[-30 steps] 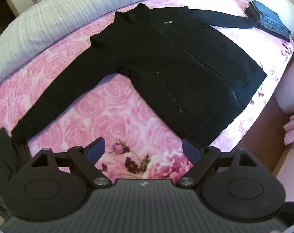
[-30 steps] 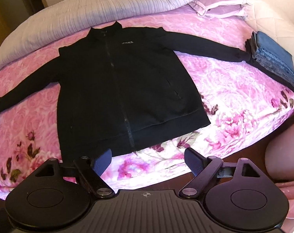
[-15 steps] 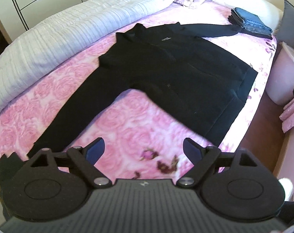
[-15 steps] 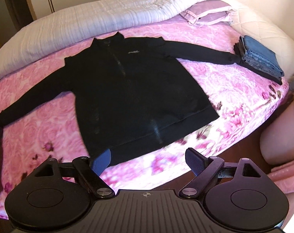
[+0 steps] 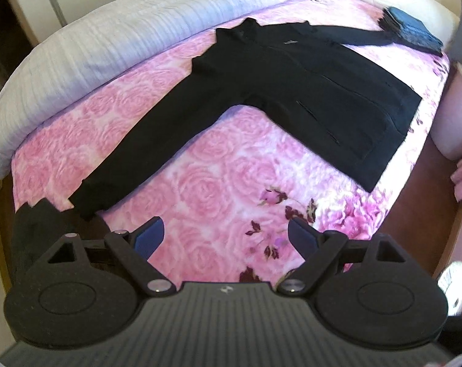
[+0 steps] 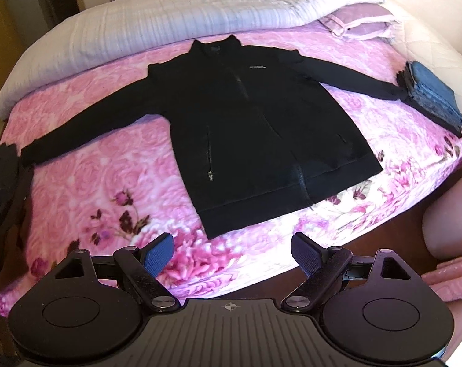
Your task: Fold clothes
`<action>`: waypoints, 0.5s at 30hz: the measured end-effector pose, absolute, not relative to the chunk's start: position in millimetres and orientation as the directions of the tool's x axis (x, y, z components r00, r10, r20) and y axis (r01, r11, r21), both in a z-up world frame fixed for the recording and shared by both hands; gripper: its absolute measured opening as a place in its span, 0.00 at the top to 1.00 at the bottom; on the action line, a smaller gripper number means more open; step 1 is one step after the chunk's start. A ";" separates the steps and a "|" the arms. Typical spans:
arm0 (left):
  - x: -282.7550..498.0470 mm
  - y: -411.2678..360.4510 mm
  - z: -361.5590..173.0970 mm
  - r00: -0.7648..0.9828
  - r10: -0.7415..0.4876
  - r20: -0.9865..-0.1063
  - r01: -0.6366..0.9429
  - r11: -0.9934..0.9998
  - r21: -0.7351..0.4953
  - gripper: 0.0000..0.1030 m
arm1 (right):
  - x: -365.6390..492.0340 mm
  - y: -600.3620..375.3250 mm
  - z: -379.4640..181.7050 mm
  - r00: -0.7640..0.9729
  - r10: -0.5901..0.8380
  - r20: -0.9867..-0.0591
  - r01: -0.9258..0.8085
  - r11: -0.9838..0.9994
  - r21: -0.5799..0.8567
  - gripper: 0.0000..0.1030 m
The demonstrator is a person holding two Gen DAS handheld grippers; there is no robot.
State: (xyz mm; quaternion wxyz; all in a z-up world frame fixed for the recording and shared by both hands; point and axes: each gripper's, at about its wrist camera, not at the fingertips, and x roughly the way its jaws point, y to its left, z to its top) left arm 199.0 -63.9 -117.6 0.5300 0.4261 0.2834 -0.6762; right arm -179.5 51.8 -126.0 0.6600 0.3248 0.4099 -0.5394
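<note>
My left gripper has its jaws spread wide with nothing between them, hanging above the pink rose-print bedspread near the foot of the bed. Just ahead and to its left I see the cuff of the black jacket, whose near sleeve runs diagonally up to the body. A dark bundle of cloth sits at the bed's left edge, just beside that cuff. My right gripper is likewise wide apart and holding nothing, hovering over the bedspread just short of the jacket's hem. From this view the jacket lies flat, front up, zipped, collar toward the white quilt, both sleeves stretched out sideways. The far sleeve's cuff touches a stack of folded jeans by the right edge. A lilac pillow rests beyond, at the quilt's end
</note>
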 end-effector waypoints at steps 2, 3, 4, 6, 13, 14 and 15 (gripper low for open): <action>196.0 -61.6 -114.9 -0.071 -0.480 -0.874 0.963 -0.261 0.065 0.17 | -180.6 50.6 -126.2 0.085 -0.444 -0.892 0.974 0.225 -0.020 0.16; 193.7 -59.9 -113.5 -0.074 -0.482 -0.873 0.963 -0.263 0.064 0.17 | -182.0 50.1 -126.2 0.087 -0.446 -0.891 0.973 0.230 -0.020 0.16; 191.3 -58.4 -112.4 -0.075 -0.483 -0.872 0.962 -0.264 0.064 0.17 | -183.4 49.3 -126.4 0.090 -0.447 -0.890 0.972 0.233 -0.019 0.16; 186.1 -56.8 -112.1 -0.062 -0.484 -0.873 0.962 -0.261 0.077 0.17 | -186.5 46.9 -127.0 0.097 -0.446 -0.890 0.971 0.238 -0.013 0.16; 172.1 -50.0 -105.1 -0.033 -0.495 -0.868 0.975 -0.206 0.081 0.17 | -202.1 36.6 -126.1 0.130 -0.440 -0.889 0.958 0.286 -0.002 0.16; 169.9 -49.5 -105.5 -0.027 -0.494 -0.869 0.975 -0.203 0.085 0.17 | -204.2 34.9 -126.5 0.133 -0.439 -0.888 0.957 0.290 0.000 0.16; 167.9 -49.3 -106.1 -0.020 -0.491 -0.871 0.976 -0.197 0.088 0.17 | -205.6 33.6 -127.3 0.138 -0.439 -0.888 0.956 0.295 0.003 0.16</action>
